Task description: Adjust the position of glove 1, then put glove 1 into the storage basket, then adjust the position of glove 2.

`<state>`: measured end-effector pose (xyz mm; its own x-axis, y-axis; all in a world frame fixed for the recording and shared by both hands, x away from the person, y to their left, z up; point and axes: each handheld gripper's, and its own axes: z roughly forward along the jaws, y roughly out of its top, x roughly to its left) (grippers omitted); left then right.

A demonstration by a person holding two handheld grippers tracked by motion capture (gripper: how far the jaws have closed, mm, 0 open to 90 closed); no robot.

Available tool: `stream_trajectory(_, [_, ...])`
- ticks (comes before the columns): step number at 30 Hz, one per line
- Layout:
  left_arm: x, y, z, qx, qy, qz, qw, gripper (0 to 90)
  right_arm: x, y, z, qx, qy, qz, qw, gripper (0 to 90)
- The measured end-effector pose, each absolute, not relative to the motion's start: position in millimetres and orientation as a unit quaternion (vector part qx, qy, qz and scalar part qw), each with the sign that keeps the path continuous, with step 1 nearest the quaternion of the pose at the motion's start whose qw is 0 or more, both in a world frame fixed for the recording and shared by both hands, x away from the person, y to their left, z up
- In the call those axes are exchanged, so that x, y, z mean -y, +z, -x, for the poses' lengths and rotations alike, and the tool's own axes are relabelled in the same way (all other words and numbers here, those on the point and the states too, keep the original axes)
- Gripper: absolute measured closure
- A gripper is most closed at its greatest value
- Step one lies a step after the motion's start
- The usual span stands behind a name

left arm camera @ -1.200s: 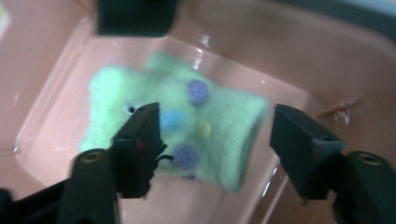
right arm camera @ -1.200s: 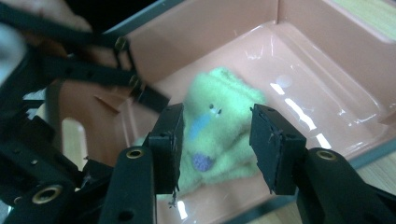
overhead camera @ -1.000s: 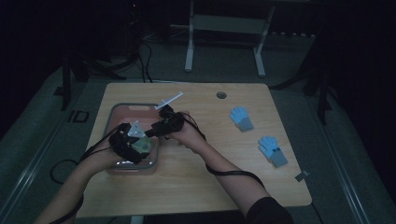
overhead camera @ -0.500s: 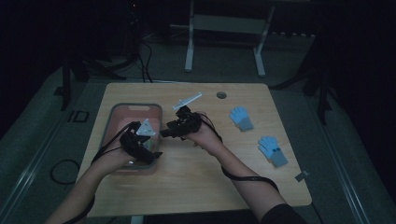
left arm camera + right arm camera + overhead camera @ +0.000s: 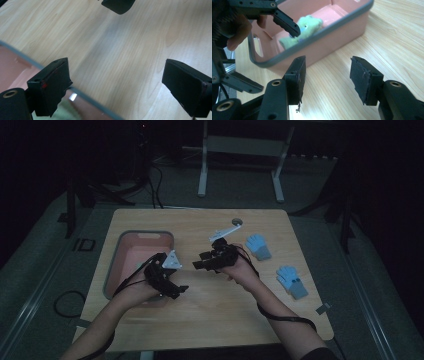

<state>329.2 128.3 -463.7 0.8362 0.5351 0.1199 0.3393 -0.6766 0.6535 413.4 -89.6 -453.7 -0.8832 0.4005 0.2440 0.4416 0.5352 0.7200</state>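
A pink bin with a grey rim (image 5: 114,262) stands at the table's left. A pale green glove (image 5: 305,29) lies inside it. Two blue gloves lie on the table's right, one farther back (image 5: 258,245) and one nearer (image 5: 291,281). My left gripper (image 5: 175,286) hangs over the bin's near right corner, open, with only bare wood between its jaws (image 5: 125,85). My right gripper (image 5: 200,260) is over the table just right of the bin, facing it. It is open and holds nothing (image 5: 329,80); the bin's wall (image 5: 329,46) lies a little beyond its jaws.
A small dark round thing (image 5: 236,222) sits near the table's far edge. Bare wood (image 5: 200,315) spreads between the bin and the blue gloves and along the front. Cables trail from both grippers. Stand legs (image 5: 202,170) rise on the floor behind the table.
Both grippers were close together over the bin a second ago. The right one has drawn back to the right over the table, the left one toward the bin's near right corner.
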Motion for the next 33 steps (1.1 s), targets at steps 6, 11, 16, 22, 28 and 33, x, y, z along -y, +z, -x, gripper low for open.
stream_trajectory(6, [-117,-463,-326,-0.241,0.156,-0.900,0.327,8.4,110,-458,-410,0.871,-0.425,0.247,0.020,46.4])
stream_trajectory(11, [-108,-462,-321,-0.230,0.151,-0.903,0.330,8.4,128,-463,-410,0.869,-0.423,0.257,0.017,46.6])
stream_trajectory(16, [-98,-463,-319,-0.227,0.146,-0.904,0.333,8.4,142,-464,-408,0.866,-0.424,0.264,0.011,46.5])
stream_trajectory(22, [-85,-467,-317,-0.217,0.138,-0.908,0.332,8.4,157,-466,-407,0.862,-0.425,0.275,0.007,46.6])
stream_trajectory(28, [-76,-474,-311,-0.214,0.137,-0.909,0.331,8.4,175,-469,-404,0.861,-0.424,0.281,-0.006,46.5])
stream_trajectory(33, [-69,-482,-306,-0.211,0.125,-0.907,0.342,8.4,197,-473,-404,0.856,-0.429,0.286,-0.026,46.6])
